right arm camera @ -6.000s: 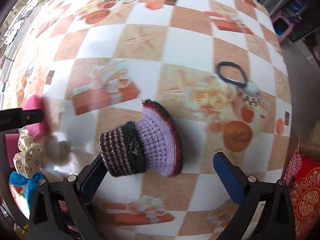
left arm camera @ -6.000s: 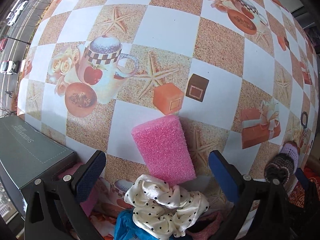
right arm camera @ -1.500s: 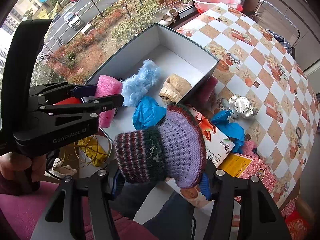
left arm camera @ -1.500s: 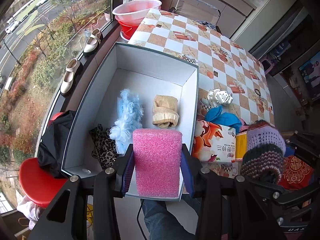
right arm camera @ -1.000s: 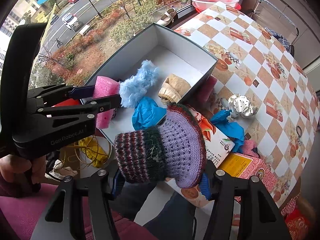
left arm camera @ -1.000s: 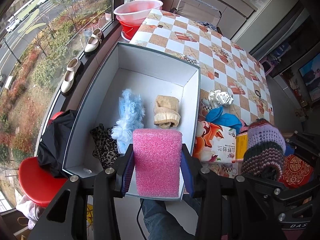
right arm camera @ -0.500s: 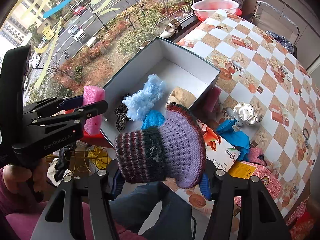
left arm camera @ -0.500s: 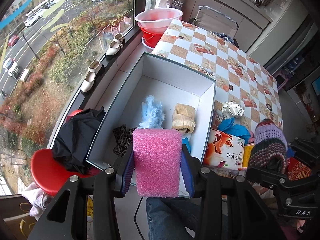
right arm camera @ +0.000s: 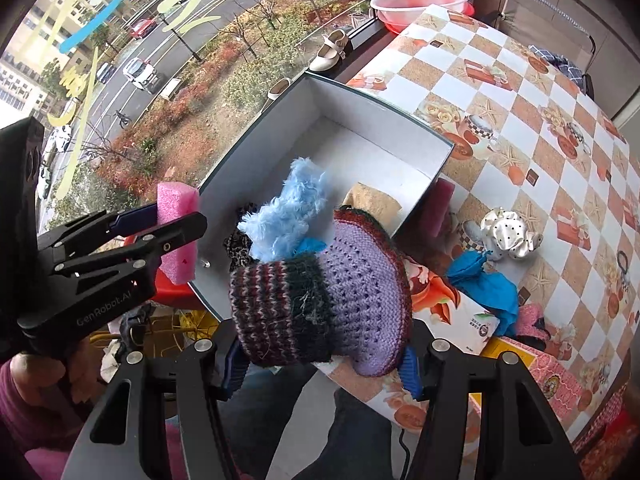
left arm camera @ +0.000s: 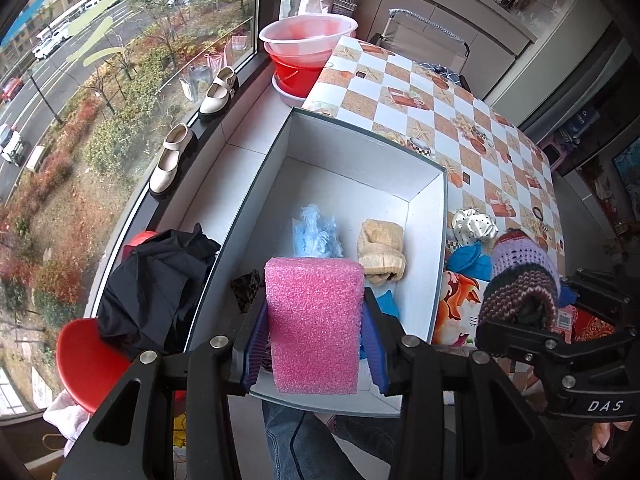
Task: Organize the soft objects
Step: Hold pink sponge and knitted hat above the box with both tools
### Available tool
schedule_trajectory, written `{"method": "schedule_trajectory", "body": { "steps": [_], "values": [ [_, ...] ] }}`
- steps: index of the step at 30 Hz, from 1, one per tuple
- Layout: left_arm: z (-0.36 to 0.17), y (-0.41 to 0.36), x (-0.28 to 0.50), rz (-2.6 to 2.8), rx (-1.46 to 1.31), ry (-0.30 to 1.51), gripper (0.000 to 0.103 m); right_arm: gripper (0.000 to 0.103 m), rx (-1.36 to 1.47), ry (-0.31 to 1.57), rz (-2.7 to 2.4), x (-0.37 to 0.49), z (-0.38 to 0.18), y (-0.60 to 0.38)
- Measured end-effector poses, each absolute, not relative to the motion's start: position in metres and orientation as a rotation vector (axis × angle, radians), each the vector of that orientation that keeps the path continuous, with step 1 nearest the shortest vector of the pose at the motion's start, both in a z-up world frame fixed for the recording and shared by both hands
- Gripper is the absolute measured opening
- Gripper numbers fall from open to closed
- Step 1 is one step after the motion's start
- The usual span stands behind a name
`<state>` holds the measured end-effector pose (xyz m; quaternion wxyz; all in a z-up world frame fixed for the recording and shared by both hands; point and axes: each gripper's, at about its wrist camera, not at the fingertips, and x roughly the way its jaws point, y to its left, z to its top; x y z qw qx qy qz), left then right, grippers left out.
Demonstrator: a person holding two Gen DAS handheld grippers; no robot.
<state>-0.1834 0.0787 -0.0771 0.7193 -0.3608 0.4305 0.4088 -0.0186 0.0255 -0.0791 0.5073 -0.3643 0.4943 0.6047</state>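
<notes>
With the left gripper (left arm camera: 316, 344) clamped on the pink rectangular foam sponge (left arm camera: 314, 322) and the right gripper (right arm camera: 322, 360) squeezing the purple-and-maroon striped knitted hat (right arm camera: 320, 292), both above the near edge of the open white-lined cardboard box (left arm camera: 438, 240), releasing now could drop either 1 outside it.

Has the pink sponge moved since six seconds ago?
Yes. The pink sponge lay on the checkered tablecloth then; now the left hand-held gripper holds it over the near end of the grey box.

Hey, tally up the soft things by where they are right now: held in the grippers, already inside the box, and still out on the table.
Held in grippers: 2, pink sponge and knitted hat
Inside the box: 4 visible, fluffy blue piece, beige knit, dark patterned fabric, blue cloth
On the table: 2 clear, polka-dot scrunchie, blue fabric
Total: 8
</notes>
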Motion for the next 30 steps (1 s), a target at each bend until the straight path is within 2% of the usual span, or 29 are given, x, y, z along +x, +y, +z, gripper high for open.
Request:
{"method": "schedule_trajectory", "body": {
  "steps": [11,30],
  "values": [
    [-0.108,0.130,-0.201,0.820,-0.823,0.991,0.046,0.061,-0.885,1.282,1.329,-0.043,-0.103,0.087],
    [-0.118,0.138,-0.201,0.756,-0.835,0.998,0.046,0.061,-0.892,1.316,1.263,-0.051,-0.112,0.101]
  ]
}}
